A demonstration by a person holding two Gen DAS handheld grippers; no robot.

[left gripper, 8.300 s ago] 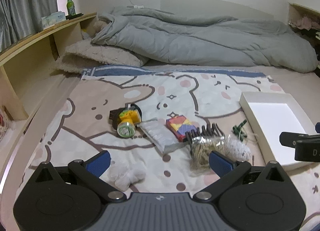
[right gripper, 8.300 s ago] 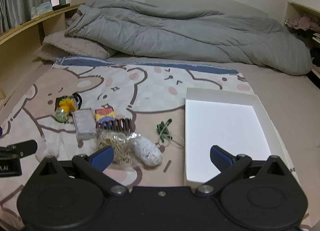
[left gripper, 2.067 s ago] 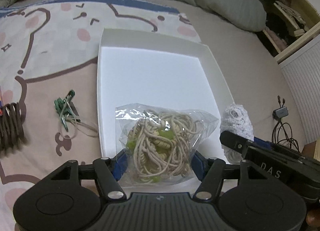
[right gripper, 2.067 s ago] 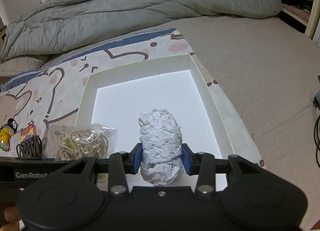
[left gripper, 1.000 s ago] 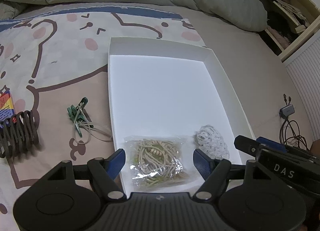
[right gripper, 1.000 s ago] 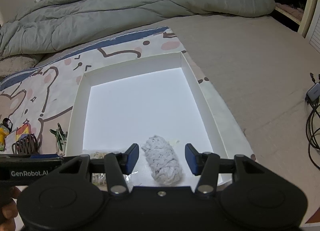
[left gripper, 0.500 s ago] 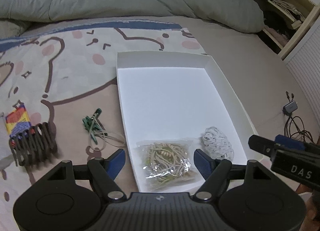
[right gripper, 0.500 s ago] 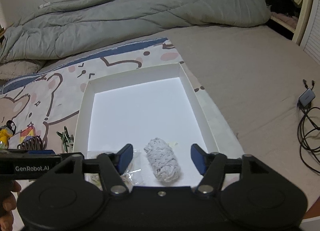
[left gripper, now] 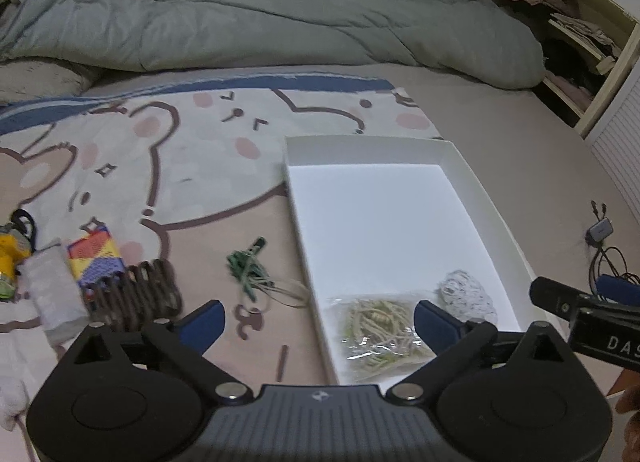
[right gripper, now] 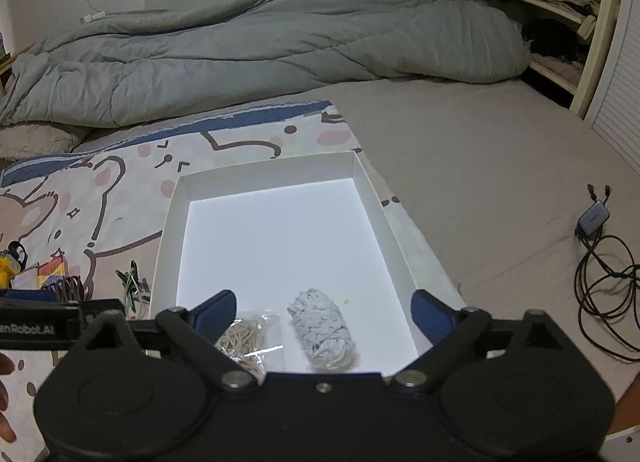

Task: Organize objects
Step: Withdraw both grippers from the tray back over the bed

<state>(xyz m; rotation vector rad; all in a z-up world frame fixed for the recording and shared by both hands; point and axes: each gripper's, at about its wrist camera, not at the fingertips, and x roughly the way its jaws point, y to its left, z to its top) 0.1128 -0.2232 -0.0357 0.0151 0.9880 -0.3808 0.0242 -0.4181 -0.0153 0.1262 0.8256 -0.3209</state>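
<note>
Both grippers, left gripper (left gripper: 318, 320) and right gripper (right gripper: 324, 312), are seen with jaws opening wide and nothing clamped between them. Within the white tray (right gripper: 168, 222), at its 6 o'clock end, the bagged cord (left gripper: 380, 332) and white yarn ball (right gripper: 324, 330) are laid side by side; two seconds ago each was gripped.

Both wrist views overlook white tray (left gripper: 476, 182) (shared).

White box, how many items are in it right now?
2. A bag of cords lies at the near left of the white box, and a white yarn ball lies beside it on the right. The grippers hide part of the near edge.
</note>
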